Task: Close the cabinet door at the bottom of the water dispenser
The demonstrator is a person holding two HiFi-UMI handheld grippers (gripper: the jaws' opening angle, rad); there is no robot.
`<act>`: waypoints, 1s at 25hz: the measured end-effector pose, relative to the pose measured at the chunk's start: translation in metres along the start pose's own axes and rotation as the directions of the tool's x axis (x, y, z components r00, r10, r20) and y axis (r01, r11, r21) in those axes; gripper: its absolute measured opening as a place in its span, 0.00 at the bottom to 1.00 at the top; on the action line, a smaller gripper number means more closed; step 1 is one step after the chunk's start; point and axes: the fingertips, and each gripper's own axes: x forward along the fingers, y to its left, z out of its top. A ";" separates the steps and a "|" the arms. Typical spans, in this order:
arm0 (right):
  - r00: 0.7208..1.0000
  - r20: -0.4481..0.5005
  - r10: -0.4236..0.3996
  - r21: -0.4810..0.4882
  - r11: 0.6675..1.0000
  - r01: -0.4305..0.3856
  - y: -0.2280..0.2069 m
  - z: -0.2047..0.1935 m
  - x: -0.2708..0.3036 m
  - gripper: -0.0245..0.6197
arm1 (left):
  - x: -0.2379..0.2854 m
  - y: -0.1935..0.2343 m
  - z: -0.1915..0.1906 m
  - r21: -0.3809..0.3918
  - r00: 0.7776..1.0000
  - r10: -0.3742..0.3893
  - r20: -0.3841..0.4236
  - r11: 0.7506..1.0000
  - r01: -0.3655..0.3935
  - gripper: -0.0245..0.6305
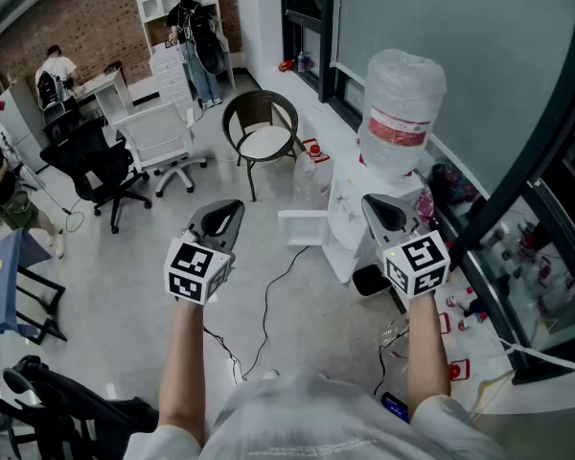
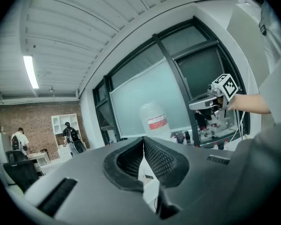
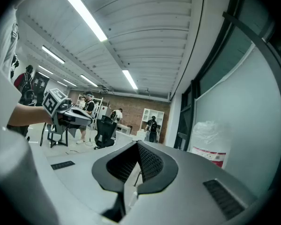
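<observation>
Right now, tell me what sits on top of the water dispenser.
A big clear water bottle with a red label stands on the white water dispenser. Where they join is hidden under the bottle's own body.

The water dispenser (image 1: 343, 217) stands on the floor beside the window wall at the right, with a bottle (image 1: 401, 113) on top. Its cabinet door (image 1: 305, 228) juts out to the left at the bottom. A round chair (image 1: 259, 137) sits behind it to the left, and two office chairs (image 1: 163, 137) stand farther left. The left tool (image 1: 232, 205) is left of the door, and the right tool (image 1: 374, 201) is in front of the dispenser.
</observation>
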 end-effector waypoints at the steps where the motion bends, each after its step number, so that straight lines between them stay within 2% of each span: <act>1: 1.000 0.003 0.001 -0.002 1.000 -0.001 -0.002 0.000 0.001 0.07 | 0.003 -0.001 0.001 0.001 1.000 0.000 0.001 1.000 0.000 0.07; 11: 0.995 0.051 0.085 0.022 0.996 -0.086 -0.015 -0.012 0.004 0.07 | 0.024 -0.019 -0.007 0.003 0.999 0.023 -0.036 1.000 -0.023 0.07; 14: 0.996 0.042 0.074 0.005 0.997 -0.075 -0.025 -0.023 0.013 0.07 | 0.032 -0.019 -0.020 -0.011 0.998 0.031 -0.063 0.999 -0.032 0.07; 21: 1.000 0.012 0.028 0.039 0.999 -0.028 -0.054 -0.050 0.060 0.08 | 0.074 0.011 -0.050 -0.045 0.996 0.017 -0.083 0.999 -0.021 0.07; 25: 0.999 -0.011 0.030 0.031 0.999 -0.030 -0.062 -0.058 0.108 0.07 | 0.109 0.045 -0.072 -0.048 0.997 -0.023 -0.080 0.999 0.019 0.07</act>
